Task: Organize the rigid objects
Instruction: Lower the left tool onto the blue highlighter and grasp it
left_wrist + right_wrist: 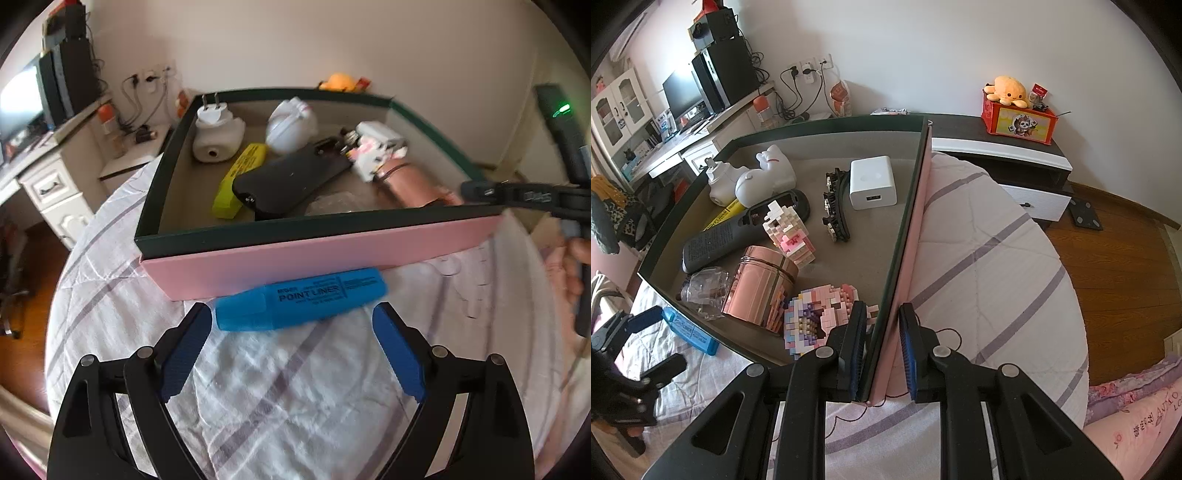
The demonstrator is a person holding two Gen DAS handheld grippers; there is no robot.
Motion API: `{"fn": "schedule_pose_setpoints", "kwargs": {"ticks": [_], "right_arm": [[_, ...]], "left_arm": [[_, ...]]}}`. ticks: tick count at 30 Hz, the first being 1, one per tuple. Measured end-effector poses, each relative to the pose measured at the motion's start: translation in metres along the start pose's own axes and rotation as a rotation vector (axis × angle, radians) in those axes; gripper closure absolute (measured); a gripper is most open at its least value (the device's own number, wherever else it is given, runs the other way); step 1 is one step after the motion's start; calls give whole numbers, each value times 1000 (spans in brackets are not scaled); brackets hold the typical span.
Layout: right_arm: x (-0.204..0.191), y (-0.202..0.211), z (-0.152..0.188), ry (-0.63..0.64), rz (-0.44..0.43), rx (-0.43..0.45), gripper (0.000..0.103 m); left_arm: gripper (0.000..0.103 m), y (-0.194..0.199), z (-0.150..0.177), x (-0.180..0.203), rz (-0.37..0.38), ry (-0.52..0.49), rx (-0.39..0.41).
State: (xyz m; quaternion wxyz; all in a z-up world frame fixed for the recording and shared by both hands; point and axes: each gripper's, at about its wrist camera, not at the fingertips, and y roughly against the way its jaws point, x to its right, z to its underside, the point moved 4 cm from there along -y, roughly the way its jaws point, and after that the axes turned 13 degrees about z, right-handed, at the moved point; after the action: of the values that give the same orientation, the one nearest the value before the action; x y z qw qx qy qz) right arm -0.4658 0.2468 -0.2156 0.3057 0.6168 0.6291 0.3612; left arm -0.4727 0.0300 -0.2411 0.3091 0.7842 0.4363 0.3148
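A blue highlighter (pixel 303 299) lies on the white striped bedsheet, against the pink front wall of an open box (pixel 314 258). My left gripper (pixel 293 308) is open just in front of it, its blue pads wide on either side of the pen and not touching it. In the right wrist view my right gripper (pixel 882 314) is shut on the box's side wall (pixel 912 221) near the front corner. The highlighter (pixel 690 332) and left gripper (pixel 646 332) appear there at the lower left. The right gripper (pixel 480 190) shows on the rim at the right.
Inside the box lie a yellow highlighter (pixel 240 181), black remote (pixel 288 181), white plug (pixel 216 133), white figure (pixel 291 123), white charger (pixel 871 182), rose-gold tin (pixel 761 291), block models (pixel 820 321) and a clear bottle (pixel 705 291). A desk (pixel 701 136) stands left, a cabinet (pixel 1015 162) right.
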Motion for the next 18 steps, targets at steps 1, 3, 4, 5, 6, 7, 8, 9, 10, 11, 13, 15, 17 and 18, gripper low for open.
{"fn": "schedule_pose_setpoints", "kwargs": {"ticks": [1, 3, 4, 5, 6, 7, 8, 9, 10, 11, 13, 15, 17, 18], "right_arm": [[0, 0, 0, 0, -1, -1, 85], [0, 0, 1, 0, -2, 1, 85], [1, 0, 0, 0, -3, 2, 85], [1, 0, 1, 1, -4, 2, 85], [1, 0, 0, 2, -7, 2, 85], [1, -1, 1, 2, -9, 2, 85], [1, -1, 0, 3, -9, 2, 84], [2, -1, 0, 3, -9, 2, 84], [2, -1, 0, 2, -9, 1, 84], [2, -1, 0, 3, -10, 2, 84], [2, -1, 0, 2, -14, 3, 84], [2, -1, 0, 2, -17, 5, 84], [2, -1, 0, 0, -19, 5, 84], [3, -1, 0, 1, -18, 5, 84]], "left_arm": [[10, -3, -1, 2, 11, 4, -7], [6, -6, -2, 8, 38, 29, 7], [3, -9, -3, 13, 53, 36, 10], [3, -11, -3, 17, 49, 30, 8], [3, -13, -3, 21, 45, 21, 7], [2, -14, -3, 23, 46, 20, 12], [1, -15, -4, 25, 47, 25, 17], [1, -17, -5, 26, 46, 26, 17], [1, -19, -5, 27, 42, 27, 9], [1, -22, -6, 28, 32, 33, -3], [1, -23, -6, 29, 27, 31, 0], [1, -29, -6, 22, -24, 50, -23], [1, -31, -4, 20, -25, 42, -21], [3, -30, -4, 21, -30, 39, -19]]}}
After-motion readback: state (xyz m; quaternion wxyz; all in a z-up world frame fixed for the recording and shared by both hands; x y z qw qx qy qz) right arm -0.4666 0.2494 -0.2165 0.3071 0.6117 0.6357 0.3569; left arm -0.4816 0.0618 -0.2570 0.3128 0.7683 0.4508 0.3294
